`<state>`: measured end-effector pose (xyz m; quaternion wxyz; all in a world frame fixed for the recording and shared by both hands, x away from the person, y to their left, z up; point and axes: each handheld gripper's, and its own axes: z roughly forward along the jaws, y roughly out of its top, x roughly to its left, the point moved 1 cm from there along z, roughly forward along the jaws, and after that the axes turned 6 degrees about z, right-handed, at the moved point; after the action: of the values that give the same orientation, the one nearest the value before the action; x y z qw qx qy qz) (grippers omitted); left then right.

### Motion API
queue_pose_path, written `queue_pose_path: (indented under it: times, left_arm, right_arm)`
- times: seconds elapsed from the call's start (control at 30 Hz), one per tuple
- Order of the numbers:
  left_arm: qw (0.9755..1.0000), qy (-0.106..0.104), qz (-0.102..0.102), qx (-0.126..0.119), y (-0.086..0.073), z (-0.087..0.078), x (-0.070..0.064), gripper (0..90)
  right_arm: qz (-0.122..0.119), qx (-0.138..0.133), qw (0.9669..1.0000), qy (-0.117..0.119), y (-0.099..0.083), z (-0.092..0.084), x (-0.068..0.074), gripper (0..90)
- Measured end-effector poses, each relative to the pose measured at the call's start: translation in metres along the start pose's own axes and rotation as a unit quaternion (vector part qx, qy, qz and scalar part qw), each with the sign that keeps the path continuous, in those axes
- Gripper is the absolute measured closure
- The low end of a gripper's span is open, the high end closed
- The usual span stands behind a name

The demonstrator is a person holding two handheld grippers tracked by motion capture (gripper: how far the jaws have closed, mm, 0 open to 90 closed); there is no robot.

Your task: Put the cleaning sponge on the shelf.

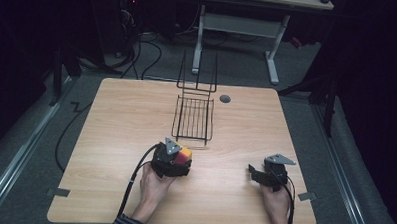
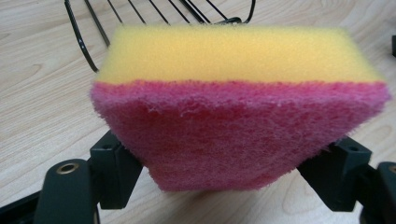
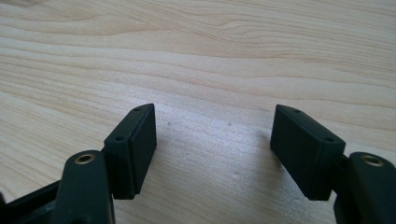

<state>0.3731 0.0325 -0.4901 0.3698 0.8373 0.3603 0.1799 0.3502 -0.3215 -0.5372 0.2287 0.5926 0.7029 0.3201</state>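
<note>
- Pink scouring face of the sponge (image 2: 240, 135) is sitting closest to my left gripper's lens, yellow foam layer on top
- Both black jaws of my left gripper (image 1: 177, 161) are pressing into the sponge's two sides; I am clamping it, no gap showing at either pad
- Sponge (image 1: 185, 153) is hovering near the table's (image 1: 115, 139) front-middle, just short of the black wire rack (image 1: 194, 118)
- Rack's near rim (image 2: 88, 46) is showing right behind the sponge, not touching it
- Right gripper (image 1: 254, 174) is resting apart at the front right, jaws standing wide, nothing between them
- Bare wood grain (image 3: 210, 70) is lying under those parted jaws
</note>
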Motion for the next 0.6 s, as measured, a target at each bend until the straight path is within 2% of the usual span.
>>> queue_pose_path:
  times: [0.23, 0.3, 0.6]
  left_arm:
    - [0.9999, -0.01, 0.011, 0.0, 0.001, -0.013, 0.006, 23.1]
    - [0.9997, -0.024, 0.002, -0.007, 0.001, -0.019, 0.011, 23.2]
    - [0.9993, -0.035, -0.007, -0.009, 0.004, -0.032, 0.026, 23.2]
  right_arm:
    - [0.0, 0.0, 1.0, 0.0, 0.0, 0.0, 0.0, 31.9]
    - [0.0, 0.0, 1.0, 0.0, 0.0, 0.0, 0.0, 31.9]
    - [0.0, 0.0, 1.0, 0.0, 0.0, 0.0, 0.0, 31.9]
